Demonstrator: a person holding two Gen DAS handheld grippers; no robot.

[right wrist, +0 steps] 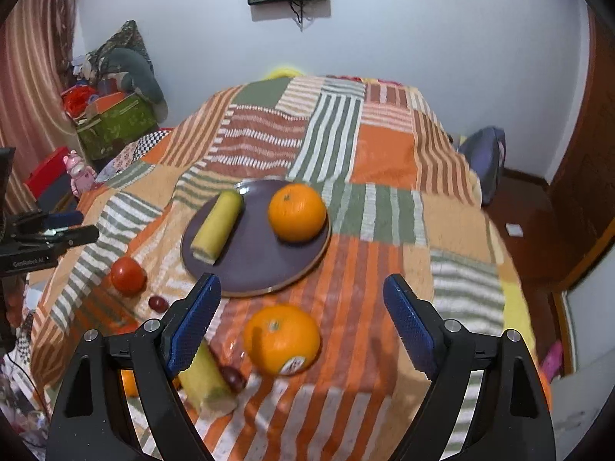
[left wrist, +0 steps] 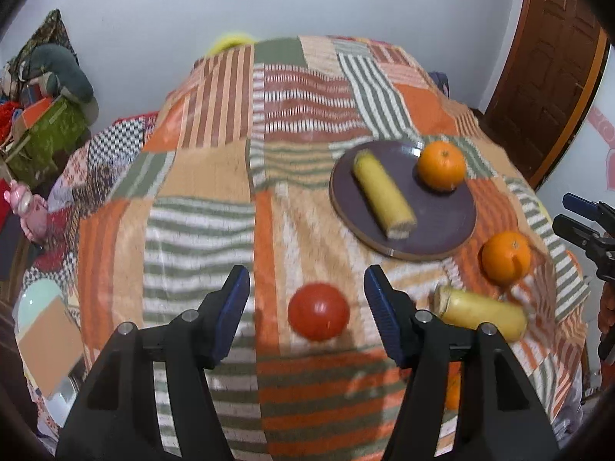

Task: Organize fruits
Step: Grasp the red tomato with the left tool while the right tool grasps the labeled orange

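Note:
A dark purple plate [left wrist: 442, 226] [right wrist: 265, 265] holds a yellow banana piece [left wrist: 384, 196] [right wrist: 217, 226] and an orange [left wrist: 441, 166] [right wrist: 297, 212]. On the striped cloth lie a red tomato [left wrist: 319, 311] [right wrist: 128, 275], a second orange [left wrist: 506, 256] [right wrist: 281, 339] and a second banana piece [left wrist: 482, 313] [right wrist: 205, 380]. My left gripper [left wrist: 307, 299] is open, with the tomato between its fingers. My right gripper [right wrist: 301, 311] is open above the loose orange. Two dark grapes [right wrist: 157, 303] [right wrist: 233, 378] lie near the bananas.
The patchwork cloth covers a table [left wrist: 215, 176] [right wrist: 384, 161]. Another orange [right wrist: 128, 382] lies at the near edge. Boxes and clutter [right wrist: 111, 115] stand at the left, a wooden door [left wrist: 546, 65] at the right, a bag [right wrist: 482, 153] on the floor.

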